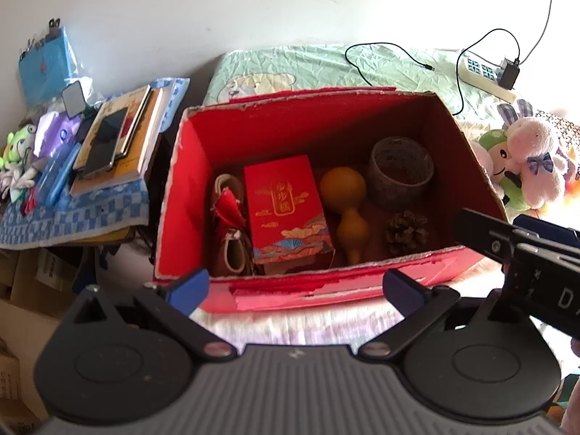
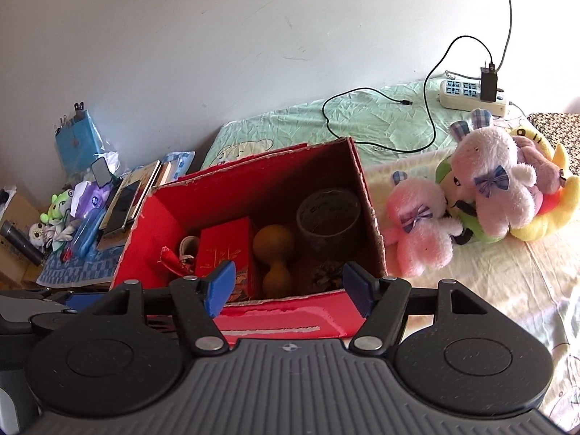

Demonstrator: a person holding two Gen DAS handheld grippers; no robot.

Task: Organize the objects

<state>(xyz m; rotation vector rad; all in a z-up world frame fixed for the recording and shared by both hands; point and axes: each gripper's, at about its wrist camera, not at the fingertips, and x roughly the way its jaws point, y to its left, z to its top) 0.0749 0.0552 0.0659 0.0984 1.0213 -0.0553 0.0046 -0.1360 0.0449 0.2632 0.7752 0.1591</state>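
Plainly, the open red cardboard box sat on the bed's pale sheet, just ahead of both grippers, and it already held a red gift carton with gold print, a tan bottle gourd, a brown pine cone, a grey patterned tape roll and a red-and-white tasselled trinket. The packing step looked partly done, with neither tool carrying anything.

The left gripper hovered with its blue-tipped jaws spread wide over the box's near rim, and the right gripper stood likewise wide and empty. Judging by what lay loose, the next move probably called for the right tool to swing toward the pink plush rabbit and the lilac plush rabbit just beside the box's right wall, and to close on soft stuffing.

Much stayed uncertain. Whether the toys belonged in the box could not be told. A green plush was mostly buried under the rabbits. The trinket's lower part was too dark to identify, and glare washed out the right edge of the left wrist view. Clutter on the blue checked cloth at the left was too crowded to sort out.
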